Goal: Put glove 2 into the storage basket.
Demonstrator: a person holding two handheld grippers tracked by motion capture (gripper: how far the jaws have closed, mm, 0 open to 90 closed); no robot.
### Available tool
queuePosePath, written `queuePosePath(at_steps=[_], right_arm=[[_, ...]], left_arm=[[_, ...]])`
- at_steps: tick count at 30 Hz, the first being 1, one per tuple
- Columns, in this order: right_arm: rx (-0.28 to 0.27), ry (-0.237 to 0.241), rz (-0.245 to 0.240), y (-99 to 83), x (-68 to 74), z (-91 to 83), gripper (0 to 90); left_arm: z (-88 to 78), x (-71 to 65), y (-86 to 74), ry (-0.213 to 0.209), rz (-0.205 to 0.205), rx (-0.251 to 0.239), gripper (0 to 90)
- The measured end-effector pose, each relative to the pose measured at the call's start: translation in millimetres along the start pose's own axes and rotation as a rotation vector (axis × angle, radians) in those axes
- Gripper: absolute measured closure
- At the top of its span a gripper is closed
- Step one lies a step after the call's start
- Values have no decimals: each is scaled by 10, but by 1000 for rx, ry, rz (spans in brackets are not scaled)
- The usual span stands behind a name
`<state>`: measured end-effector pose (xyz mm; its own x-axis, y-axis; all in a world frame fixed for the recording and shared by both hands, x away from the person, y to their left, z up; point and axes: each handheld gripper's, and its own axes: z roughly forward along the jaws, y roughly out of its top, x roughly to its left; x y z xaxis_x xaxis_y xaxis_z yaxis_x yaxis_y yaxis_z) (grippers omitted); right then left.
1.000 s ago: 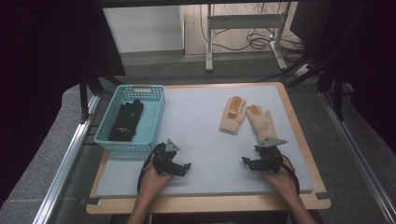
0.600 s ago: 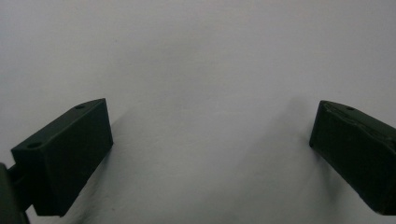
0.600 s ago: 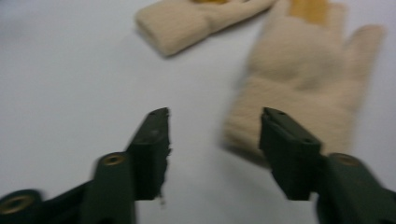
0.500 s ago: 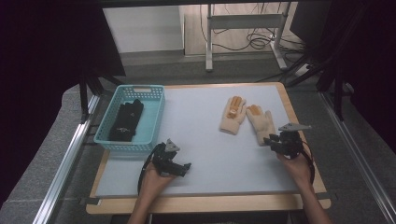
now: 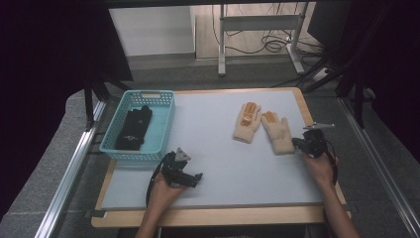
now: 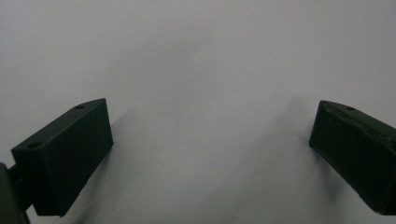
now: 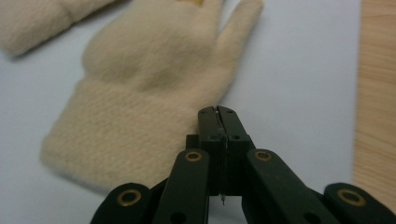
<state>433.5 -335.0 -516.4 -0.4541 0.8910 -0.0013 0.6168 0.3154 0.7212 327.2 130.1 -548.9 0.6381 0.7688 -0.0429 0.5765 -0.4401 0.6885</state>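
- At the right edge of the pale grey table [image 5: 237,173]: right gripper [image 5: 299,144] sits just beside the cuff of the nearer cream knitted wool glove [image 5: 278,132], pointing at it from the side.
- Its jaws have just been closing and now meet flat, nothing between them; in the right gripper view the tips [image 7: 218,112] stop at the cuff edge of that glove [image 7: 140,98], beside it rather than on it. Whether they brush the wool I can't tell.
- My read: a closed-jaw approach, lining up low along the table to nudge the cuff or get under it. A pinch would need the jaws reopened first.
- Second cream glove with orange fingertip patches [image 5: 247,122] lies just left of the first, fingers away from the person, thumbs close together.
- Left gripper [image 5: 197,178] rests near the front-left of the table, jaws wide apart over bare surface in the left gripper view, holding nothing; looks parked.
- Turquoise plastic mesh basket [image 5: 164,130] at the left edge holds a pair of black gloves [image 5: 134,127], likely the drop-off for sorted pairs.
- Path from the cream gloves to the basket is open table; only the left gripper sits near that line.
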Motion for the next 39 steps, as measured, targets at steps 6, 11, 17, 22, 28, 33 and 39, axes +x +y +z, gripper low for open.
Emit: queuePosePath(at_steps=[6, 11, 17, 22, 28, 33, 39], right_arm=[[-13, 119, -39, -90, 250, -27, 882], [-25, 141, -82, -53, 342, -102, 859], [-66, 102, -91, 214, 291, -81, 653], [-91, 106, -95, 431, 303, 84, 527], [-64, 101, -149, 563, 382, 345, 371], [-38, 113, -155, 563, 419, 489, 321], [-20, 88, -221, 487, 563, 595, 396]], left_arm=[[0, 0, 0, 0, -1, -1, 0], [0, 0, 0, 0, -1, 0, 0], [0, 1, 0, 0, -1, 0, 0], [0, 1, 0, 0, -1, 0, 0], [-1, 1, -1, 0, 0, 0, 0], [0, 1, -1, 0, 0, 0, 0], [0, 0, -1, 0, -1, -1, 0]])
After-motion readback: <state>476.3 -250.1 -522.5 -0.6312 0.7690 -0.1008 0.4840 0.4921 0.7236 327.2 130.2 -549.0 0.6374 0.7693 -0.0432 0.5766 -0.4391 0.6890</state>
